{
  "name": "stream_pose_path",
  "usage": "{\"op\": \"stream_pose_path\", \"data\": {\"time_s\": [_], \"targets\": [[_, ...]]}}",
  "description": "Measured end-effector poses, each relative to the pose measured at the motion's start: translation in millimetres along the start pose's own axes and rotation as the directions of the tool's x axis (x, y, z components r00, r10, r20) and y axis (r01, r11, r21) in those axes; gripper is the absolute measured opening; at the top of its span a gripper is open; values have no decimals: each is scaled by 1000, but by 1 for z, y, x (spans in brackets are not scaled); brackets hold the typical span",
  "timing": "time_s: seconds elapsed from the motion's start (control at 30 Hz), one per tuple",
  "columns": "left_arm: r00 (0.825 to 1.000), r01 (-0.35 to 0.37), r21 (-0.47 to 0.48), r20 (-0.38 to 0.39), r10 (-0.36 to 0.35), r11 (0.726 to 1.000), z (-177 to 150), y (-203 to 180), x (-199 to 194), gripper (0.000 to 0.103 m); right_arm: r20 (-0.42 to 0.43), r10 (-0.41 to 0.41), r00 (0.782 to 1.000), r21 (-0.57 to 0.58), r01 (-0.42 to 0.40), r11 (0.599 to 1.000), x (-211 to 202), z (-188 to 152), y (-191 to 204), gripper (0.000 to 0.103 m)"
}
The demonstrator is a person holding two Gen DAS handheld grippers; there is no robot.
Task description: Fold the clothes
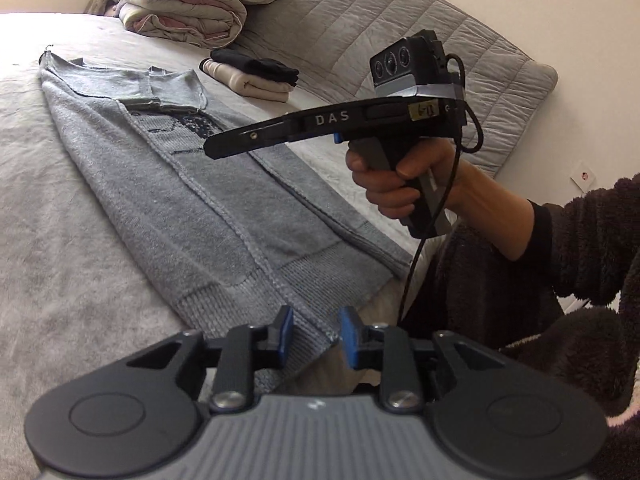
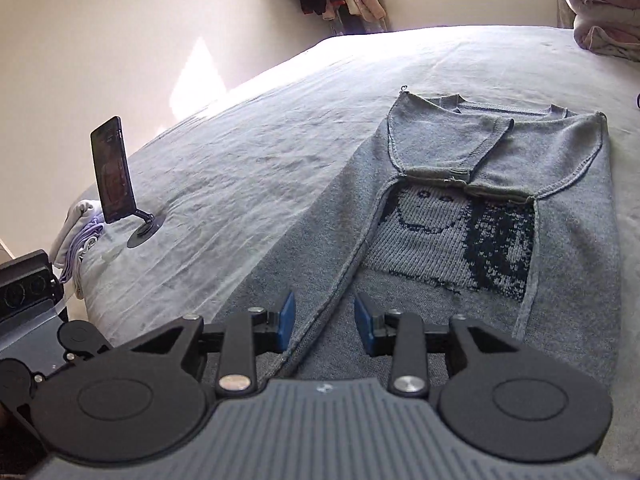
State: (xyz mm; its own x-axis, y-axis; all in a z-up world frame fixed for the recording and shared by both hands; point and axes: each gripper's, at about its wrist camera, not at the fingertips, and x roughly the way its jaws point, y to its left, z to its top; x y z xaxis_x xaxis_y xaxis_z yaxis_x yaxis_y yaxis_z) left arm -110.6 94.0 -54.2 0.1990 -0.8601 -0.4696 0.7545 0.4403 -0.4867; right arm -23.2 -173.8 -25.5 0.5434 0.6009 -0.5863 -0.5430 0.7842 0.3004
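Bed (image 2: 248, 160) carries the grey sweater (image 2: 500, 208), sides and sleeves folded inward for a narrow strip. Left gripper (image 1: 316, 338) and right gripper (image 2: 325, 326) hover at its hem, jaws apart, empty, likely lining up the lengthwise fold.

The letters "DAS" stand in white on the right gripper's (image 1: 224, 146) black side
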Motion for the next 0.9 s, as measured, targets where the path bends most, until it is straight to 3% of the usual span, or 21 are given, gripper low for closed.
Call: {"op": "stream_pose_path", "data": {"time_s": [0.1, 0.17, 0.33, 0.47, 0.57, 0.7, 0.9], "targets": [[997, -4, -29, 79, 6, 1000, 9, 7, -4, 35, 45, -69, 997, -96, 73, 993, 9, 5, 9, 38], [994, -49, -27, 101, 51, 998, 17, 10, 1, 38, 71, -117, 991, -146, 126, 981, 18, 12, 11, 34], [994, -66, -26, 84, 68, 997, 31, 22, 24, 38, 95, -172, 980, -198, 188, 962, 44, 35, 5, 13], [995, -97, -12, 32, 97, 995, 29, 26, 33, 38, 101, -207, 973, -228, 226, 947, 73, 56, 1, 10], [995, -92, 9, 27, 91, 996, 25, 23, 30, 39, 80, -236, 968, -240, 249, 938, 92, 64, -2, 9], [997, -75, 27, 8, 75, 997, 20, 21, 25, 40, -20, -292, 956, -203, 282, 938, 112, 58, -22, 6], [998, -67, 14, 22, 67, 998, 23, 23, 16, 44, -21, -264, 964, -106, 260, 960, 84, 58, -29, 7]]}}
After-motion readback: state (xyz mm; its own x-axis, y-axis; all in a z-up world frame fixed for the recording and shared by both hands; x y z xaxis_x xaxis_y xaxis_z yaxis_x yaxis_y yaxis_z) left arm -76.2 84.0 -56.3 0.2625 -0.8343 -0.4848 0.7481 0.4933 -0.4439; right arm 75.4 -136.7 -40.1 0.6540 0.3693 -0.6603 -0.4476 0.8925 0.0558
